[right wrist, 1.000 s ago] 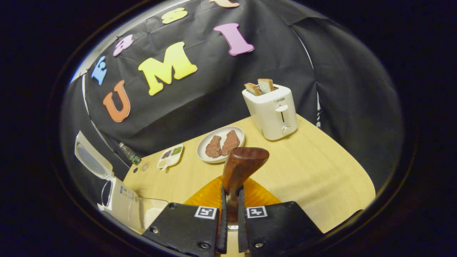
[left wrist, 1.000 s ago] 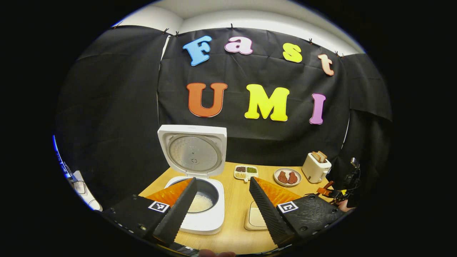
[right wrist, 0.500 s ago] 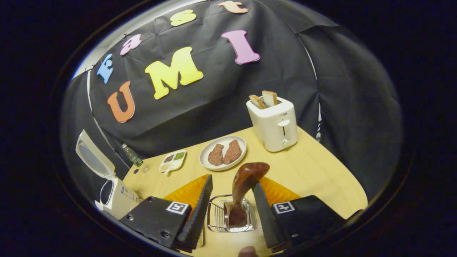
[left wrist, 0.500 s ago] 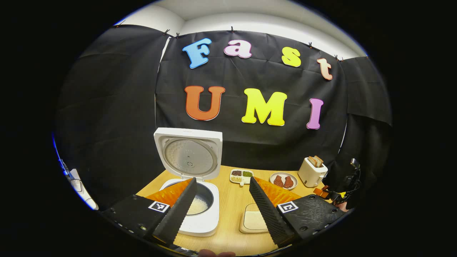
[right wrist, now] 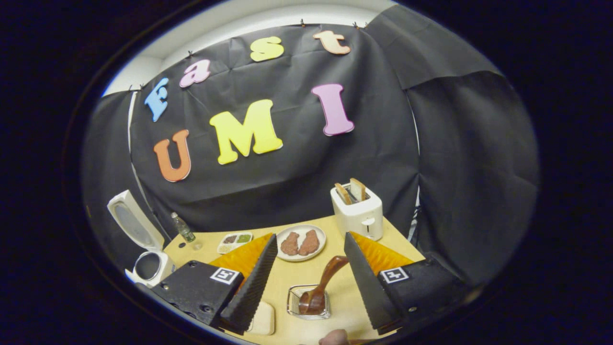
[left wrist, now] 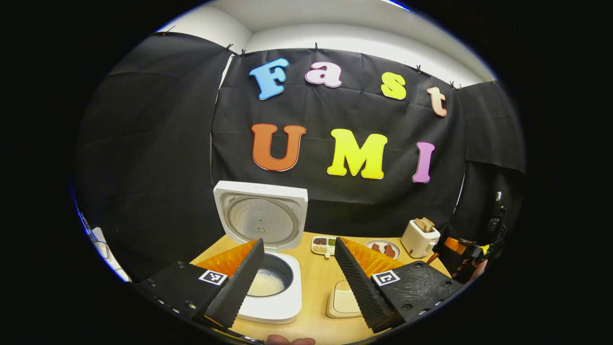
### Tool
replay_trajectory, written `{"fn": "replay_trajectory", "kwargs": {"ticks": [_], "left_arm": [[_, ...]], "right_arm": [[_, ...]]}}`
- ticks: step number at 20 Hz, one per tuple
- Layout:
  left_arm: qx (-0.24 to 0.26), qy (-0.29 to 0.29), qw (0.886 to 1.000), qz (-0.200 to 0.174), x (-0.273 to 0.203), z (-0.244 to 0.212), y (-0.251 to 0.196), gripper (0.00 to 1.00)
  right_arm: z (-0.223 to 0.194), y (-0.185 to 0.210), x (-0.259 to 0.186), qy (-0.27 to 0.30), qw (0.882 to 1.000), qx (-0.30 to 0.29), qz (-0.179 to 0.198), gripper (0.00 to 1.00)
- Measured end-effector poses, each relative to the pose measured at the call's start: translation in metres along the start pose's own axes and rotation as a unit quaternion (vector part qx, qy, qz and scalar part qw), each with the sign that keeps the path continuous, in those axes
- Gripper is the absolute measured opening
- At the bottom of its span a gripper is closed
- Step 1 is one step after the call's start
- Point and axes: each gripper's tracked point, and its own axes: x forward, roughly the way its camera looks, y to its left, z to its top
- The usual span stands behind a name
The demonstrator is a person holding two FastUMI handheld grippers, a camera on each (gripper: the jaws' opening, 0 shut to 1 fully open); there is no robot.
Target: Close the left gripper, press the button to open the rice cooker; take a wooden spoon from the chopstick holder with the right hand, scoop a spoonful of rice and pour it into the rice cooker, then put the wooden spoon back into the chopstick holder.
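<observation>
**Both grippers spread and held above the wooden table**

The right gripper (right wrist: 306,282) hangs over the table's near edge with its two fingers wide apart and nothing between them. Below the gap sits the small wire-mesh chopstick holder (right wrist: 308,303), and the dark brown wooden spoon (right wrist: 323,284) stands in it, bowl down, handle leaning up and to the right, clear of both fingers. A fingertip (right wrist: 334,337) of the person shows at the bottom edge.

The left gripper (left wrist: 298,278) is also spread and empty, held above the table in front of the white rice cooker (left wrist: 268,292). The cooker's square lid (left wrist: 261,218) stands upright and open, and white rice lies in the dark inner pot (left wrist: 268,282). A shallow beige rice tray (left wrist: 346,303) rests just right of the cooker.

The pale wooden table (right wrist: 397,230) has bare surface around the holder. Along the back, near the black cloth, stand a white toaster with two bread slices (right wrist: 357,213), a round plate with two meat pieces (right wrist: 300,243) and a small divided dish of grains (right wrist: 234,242).
</observation>
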Motion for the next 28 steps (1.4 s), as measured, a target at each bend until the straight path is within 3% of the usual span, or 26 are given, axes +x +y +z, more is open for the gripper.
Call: {"fn": "replay_trajectory", "kwargs": {"ticks": [3, 4, 6, 7, 13, 15, 16, 19, 20, 25, 26, 28], "left_arm": [[-0.002, -0.013, 1.0, 0.004, 0.005, 0.013, 0.015, 0.94], [-0.003, -0.011, 1.0, 0.002, 0.009, 0.015, 0.019, 0.94], [0.0, -0.017, 1.0, 0.002, 0.016, 0.025, 0.028, 0.94], [0.004, -0.022, 1.0, 0.002, 0.021, 0.033, 0.032, 0.94], [-0.008, -0.025, 1.0, 0.0, 0.067, 0.073, 0.059, 0.94], [-0.005, -0.02, 1.0, -0.01, 0.085, 0.082, 0.062, 0.94], [-0.003, -0.018, 1.0, -0.015, 0.094, 0.087, 0.063, 0.94], [0.008, -0.018, 1.0, -0.019, 0.127, 0.097, 0.068, 0.94], [0.012, -0.016, 1.0, -0.019, 0.14, 0.099, 0.07, 0.94], [0.02, 0.027, 0.999, 0.0, 0.199, 0.079, 0.089, 0.94], [0.022, 0.034, 0.999, 0.004, 0.206, 0.073, 0.096, 0.94], [0.028, 0.049, 0.998, 0.006, 0.22, 0.062, 0.103, 0.94]], "right_arm": [[0.019, 0.028, -0.029, -0.015, 1.0, 0.002, 0.016, 0.94], [0.024, 0.035, -0.035, -0.021, 1.0, -0.001, 0.019, 1.0], [0.037, 0.047, -0.049, -0.039, 0.999, -0.014, 0.015, 0.96], [0.043, 0.052, -0.055, -0.051, 0.998, -0.024, 0.013, 1.0], [0.063, 0.07, -0.084, -0.076, 0.996, -0.034, 0.019, 0.96], [0.063, 0.068, -0.09, -0.078, 0.996, -0.036, 0.013, 1.0], [0.062, 0.064, -0.094, -0.077, 0.996, -0.036, 0.009, 0.96], [0.055, 0.054, -0.102, -0.068, 0.997, -0.035, -0.006, 0.96], [0.051, 0.047, -0.103, -0.063, 0.997, -0.036, -0.014, 1.0], [0.036, 0.01, -0.126, -0.041, 0.996, -0.038, -0.062, 1.0], [0.034, 0.0, -0.13, -0.038, 0.996, -0.04, -0.075, 0.96], [0.032, -0.018, -0.139, -0.033, 0.993, -0.04, -0.105, 1.0]]}}
